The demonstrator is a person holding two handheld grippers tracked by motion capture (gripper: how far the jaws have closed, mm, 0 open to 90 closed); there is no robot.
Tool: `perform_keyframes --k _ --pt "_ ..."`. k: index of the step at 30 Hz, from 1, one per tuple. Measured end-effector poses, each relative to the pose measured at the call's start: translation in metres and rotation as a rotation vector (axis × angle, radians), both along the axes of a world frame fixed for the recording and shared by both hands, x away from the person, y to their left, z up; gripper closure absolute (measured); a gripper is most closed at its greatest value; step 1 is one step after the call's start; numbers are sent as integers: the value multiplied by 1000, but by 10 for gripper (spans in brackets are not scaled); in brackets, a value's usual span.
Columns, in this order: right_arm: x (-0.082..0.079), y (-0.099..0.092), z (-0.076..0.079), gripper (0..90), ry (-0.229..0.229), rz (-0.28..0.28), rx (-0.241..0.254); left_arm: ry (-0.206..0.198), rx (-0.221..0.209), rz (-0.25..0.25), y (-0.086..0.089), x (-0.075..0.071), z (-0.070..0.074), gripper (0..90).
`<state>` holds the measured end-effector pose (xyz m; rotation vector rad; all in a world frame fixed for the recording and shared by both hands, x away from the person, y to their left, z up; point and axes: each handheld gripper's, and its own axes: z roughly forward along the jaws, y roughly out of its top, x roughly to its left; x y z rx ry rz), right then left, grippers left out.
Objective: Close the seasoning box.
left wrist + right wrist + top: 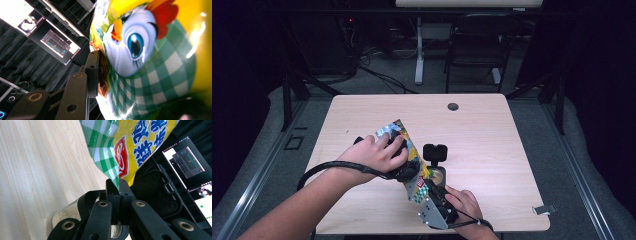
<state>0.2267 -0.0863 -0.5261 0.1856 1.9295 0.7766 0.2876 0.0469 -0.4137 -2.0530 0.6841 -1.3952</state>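
**Bag tipped over the jar, both ends gripped**

I've got the snack bag (409,160) held up off the table (492,130), slanted from eleven o'clock down to five o'clock — that tilt, I'd say, is to steer its lower corner toward the open glass jar (438,176) just beside it at three o'clock. My left hand-held gripper (404,159) clamps the bag's body from both sides, jaws partly spread around its bulk, so the weight stays mine. My right hand-held gripper (117,191) is pressed tight together, pinching the green-checked bottom corner — a fine grip for aiming or tearing. The jar's black lid (435,152) stands flipped up behind it. On the bag: a cartoon chicken with a blue eye, blue Chinese characters on yellow and a red logo, too cropped for me to read.
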Motion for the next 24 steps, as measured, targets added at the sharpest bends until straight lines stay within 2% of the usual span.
perform_keyframes --k 1,7,24 --pt "1 0 -1 895 3 9 14 0 1 1 0 0 0 655" --pt "0 0 0 894 -1 0 1 -1 6 -2 -1 0 0 659" --pt "0 1 0 895 0 3 3 -1 10 -2 -1 -1 0 665"
